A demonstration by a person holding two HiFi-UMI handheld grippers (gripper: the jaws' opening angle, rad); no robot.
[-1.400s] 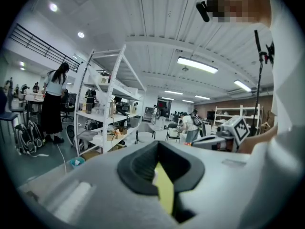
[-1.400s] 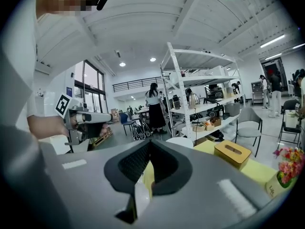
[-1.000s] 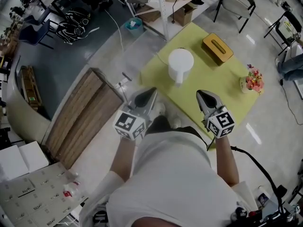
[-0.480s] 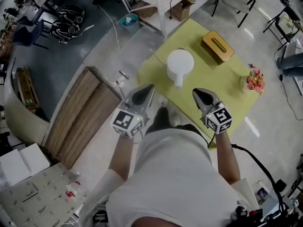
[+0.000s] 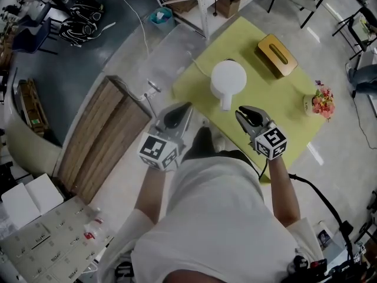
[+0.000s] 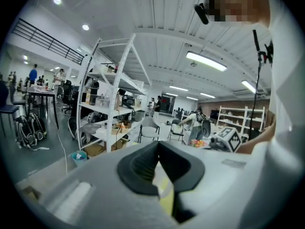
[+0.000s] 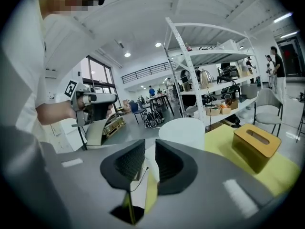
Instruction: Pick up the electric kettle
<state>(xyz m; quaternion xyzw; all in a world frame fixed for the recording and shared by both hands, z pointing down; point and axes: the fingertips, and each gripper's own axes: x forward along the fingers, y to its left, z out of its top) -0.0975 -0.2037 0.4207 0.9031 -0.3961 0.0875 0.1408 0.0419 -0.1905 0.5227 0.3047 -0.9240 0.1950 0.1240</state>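
The white electric kettle (image 5: 228, 77) stands on the yellow-green table (image 5: 265, 99), its handle (image 5: 226, 104) pointing toward me. My right gripper (image 5: 242, 112) hovers just right of the handle, near the table's front edge. Its jaws are opening, with a narrow gap and nothing between them. In the right gripper view the kettle (image 7: 187, 132) rises just beyond the right gripper (image 7: 150, 149). My left gripper (image 5: 184, 111) hangs off the table's left corner, apart from the kettle. In its own view the left gripper (image 6: 158, 148) has its tips meeting and holds nothing.
A wooden tissue box (image 5: 277, 55) and a small flower pot (image 5: 318, 102) sit on the table's far and right sides. A white shelf rack (image 5: 203, 5) stands behind the table. A wooden panel (image 5: 100, 140) lies on the floor at left. A cable (image 5: 197, 69) runs off the table.
Both grippers have moved forward and down toward the table. The right gripper now sits beside the kettle's handle, and its jaws have parted slightly.
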